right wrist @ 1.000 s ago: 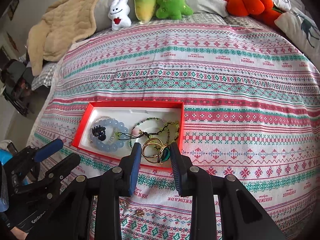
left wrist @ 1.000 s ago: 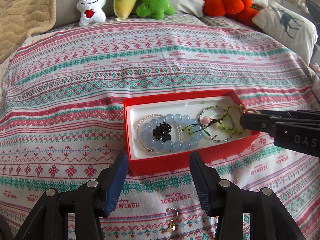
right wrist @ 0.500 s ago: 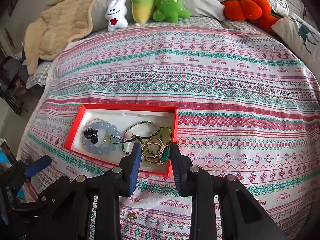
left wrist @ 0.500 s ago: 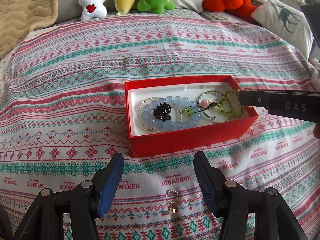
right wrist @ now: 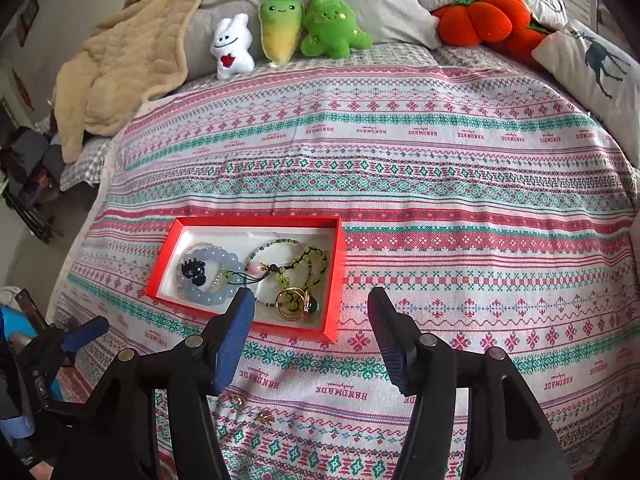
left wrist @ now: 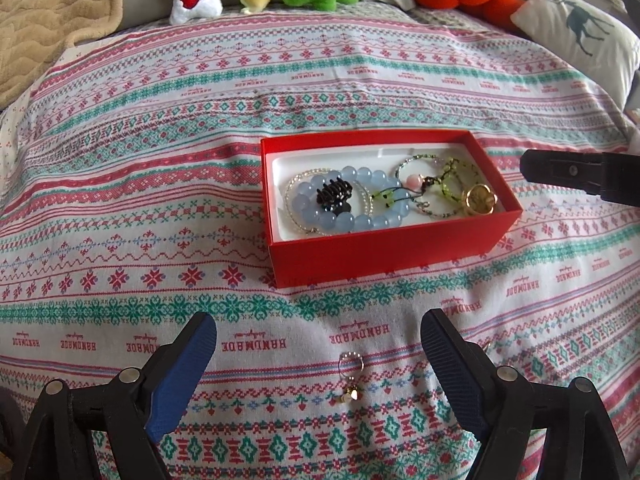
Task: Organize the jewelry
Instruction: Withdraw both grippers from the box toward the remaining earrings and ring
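Left wrist view: the left gripper (left wrist: pixel 318 354) hangs low over the patterned bedspread (left wrist: pixel 160 120), fingers spread wide, nothing between them. Right in that gap lies a small earring (left wrist: pixel 351 376), a thin wire hoop with a tiny gold drop, flat on the cloth. It looks feather-light and easily bent, and it could sink into the soft fabric, so the hoop itself seems the place to pinch, gently. Beyond it sits the red box (left wrist: pixel 384 248), and inside: a blue bead bracelet (left wrist: pixel 340 208) with a black hair claw (left wrist: pixel 334 194) resting on it, green beaded strands (left wrist: pixel 444 184), and gold rings (left wrist: pixel 480 200) at the right end. The beads look hard, smooth and prone to roll. The right gripper pokes in from the right edge, just beside the box; its fingers cannot be judged from here.

Right wrist view: the right gripper (right wrist: pixel 312 340) is held above the near right corner of the red box (right wrist: pixel 332 280), fingers wide apart and empty. The gold rings (right wrist: pixel 294 300) lie just inside that corner. 2 more small gold pieces (right wrist: pixel 248 408) rest on the bedspread near the left finger, outside the box. They are tiny and slippery-looking, so a narrow, careful pinch seems needed.
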Action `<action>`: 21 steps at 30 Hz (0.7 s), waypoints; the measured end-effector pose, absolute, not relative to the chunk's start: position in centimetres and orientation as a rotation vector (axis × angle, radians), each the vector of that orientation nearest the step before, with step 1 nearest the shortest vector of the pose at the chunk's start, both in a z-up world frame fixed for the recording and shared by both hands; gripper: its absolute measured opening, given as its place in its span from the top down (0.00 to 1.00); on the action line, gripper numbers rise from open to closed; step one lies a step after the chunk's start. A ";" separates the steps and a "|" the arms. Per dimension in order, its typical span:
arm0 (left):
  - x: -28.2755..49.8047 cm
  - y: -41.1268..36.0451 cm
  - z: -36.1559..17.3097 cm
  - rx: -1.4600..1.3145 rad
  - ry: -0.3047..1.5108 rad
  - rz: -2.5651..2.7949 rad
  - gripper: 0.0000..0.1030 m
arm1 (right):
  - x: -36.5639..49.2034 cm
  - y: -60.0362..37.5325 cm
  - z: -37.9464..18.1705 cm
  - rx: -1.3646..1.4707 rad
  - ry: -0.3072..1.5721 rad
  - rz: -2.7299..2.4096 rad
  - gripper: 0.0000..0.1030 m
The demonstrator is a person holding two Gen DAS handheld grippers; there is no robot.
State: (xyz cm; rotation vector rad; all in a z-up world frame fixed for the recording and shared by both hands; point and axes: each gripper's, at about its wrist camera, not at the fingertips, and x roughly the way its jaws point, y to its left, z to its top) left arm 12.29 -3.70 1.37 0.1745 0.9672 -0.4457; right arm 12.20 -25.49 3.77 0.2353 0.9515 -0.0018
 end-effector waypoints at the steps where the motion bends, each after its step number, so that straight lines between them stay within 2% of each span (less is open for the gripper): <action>1: 12.2 -3.7 1.2 0.178 0.980 -0.448 0.12 | 11.9 -25.6 3.9 0.235 0.953 -0.005 0.39; 5: 11.3 -3.6 0.8 0.206 1.000 -0.438 0.11 | 10.6 -25.9 3.9 0.230 0.970 -0.021 0.35; 21: 8.3 -1.4 -0.5 0.229 0.987 -0.462 0.11 | 4.1 -24.4 2.6 0.170 1.025 0.028 0.34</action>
